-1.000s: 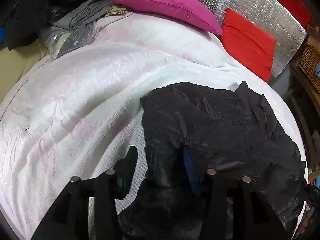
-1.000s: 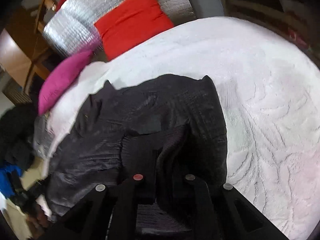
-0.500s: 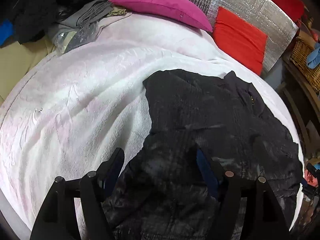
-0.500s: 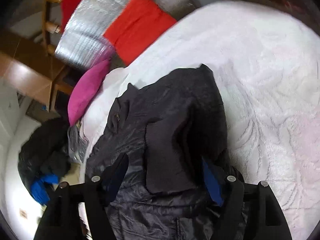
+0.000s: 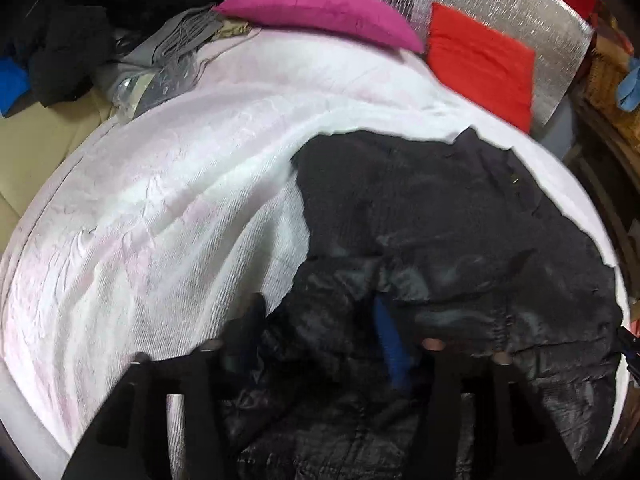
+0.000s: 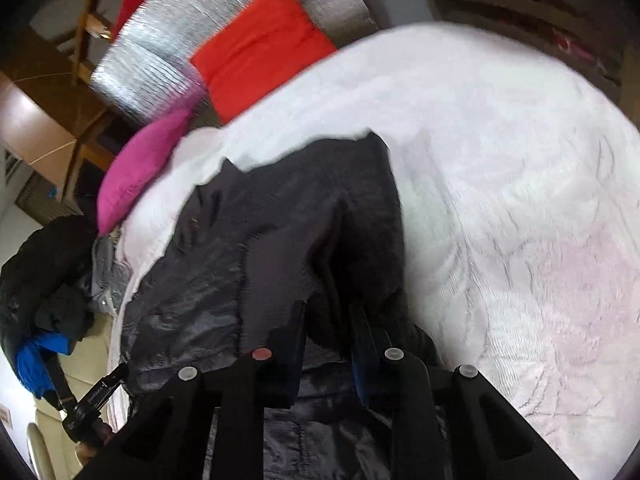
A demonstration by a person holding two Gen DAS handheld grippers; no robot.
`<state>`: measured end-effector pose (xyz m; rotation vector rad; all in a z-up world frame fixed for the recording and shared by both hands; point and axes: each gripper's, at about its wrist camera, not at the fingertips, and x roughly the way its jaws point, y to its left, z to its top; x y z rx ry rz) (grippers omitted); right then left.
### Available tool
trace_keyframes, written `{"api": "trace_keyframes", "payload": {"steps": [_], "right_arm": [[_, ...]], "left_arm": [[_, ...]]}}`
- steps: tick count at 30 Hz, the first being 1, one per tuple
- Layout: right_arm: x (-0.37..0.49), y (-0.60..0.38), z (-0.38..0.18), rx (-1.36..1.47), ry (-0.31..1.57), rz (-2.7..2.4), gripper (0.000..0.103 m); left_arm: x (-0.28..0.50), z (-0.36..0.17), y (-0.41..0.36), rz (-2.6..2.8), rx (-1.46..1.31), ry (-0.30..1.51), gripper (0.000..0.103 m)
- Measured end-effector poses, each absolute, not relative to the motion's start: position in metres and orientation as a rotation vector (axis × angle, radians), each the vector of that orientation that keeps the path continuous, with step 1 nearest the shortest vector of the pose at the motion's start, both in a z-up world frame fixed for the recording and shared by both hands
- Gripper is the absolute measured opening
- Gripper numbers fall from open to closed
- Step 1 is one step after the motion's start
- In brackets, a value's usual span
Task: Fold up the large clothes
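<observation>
We see the black jacket (image 5: 460, 240) lying on the white bedspread (image 5: 160, 216), its collar end toward the magenta pillow (image 5: 320, 8) and red cushion (image 5: 480, 60), its near hem bunched under both tools. The left gripper (image 5: 320, 324) has its fingers set well apart over the shiny lower hem; we judge this spacing prepares a bite on the fabric, but no cloth is pinched. The right gripper (image 6: 328, 320) has its fingers drawn close together on a raised ridge of the jacket (image 6: 280, 240), which stands up between them; we take this as a grip that lifts one layer so it can be carried over. The bedspread (image 6: 500, 200) gives a broad flat base for the fold. A dark clothes pile (image 5: 72, 24) sits apart at the edge.
</observation>
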<state>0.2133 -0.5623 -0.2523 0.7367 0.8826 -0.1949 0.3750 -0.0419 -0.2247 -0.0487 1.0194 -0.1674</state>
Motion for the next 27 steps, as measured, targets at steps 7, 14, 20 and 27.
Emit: {"api": "trace_keyframes", "payload": {"steps": [7, 14, 20, 27], "right_arm": [[0.205, -0.567, -0.239, 0.754, 0.878, -0.228, 0.031], [0.198, -0.558, -0.215, 0.648, 0.766, -0.262, 0.079], [0.217, -0.552, -0.228, 0.645, 0.800, -0.228, 0.069], [0.230, -0.543, -0.241, 0.601, 0.858, -0.236, 0.029]], "left_arm": [[0.358, -0.212, -0.043, -0.147, 0.001, 0.969, 0.073], [0.344, -0.197, -0.051, -0.144, 0.075, 0.884, 0.074], [0.346, -0.197, -0.055, -0.136, 0.094, 0.875, 0.074], [0.346, -0.198, -0.061, -0.132, 0.131, 0.869, 0.074]]}}
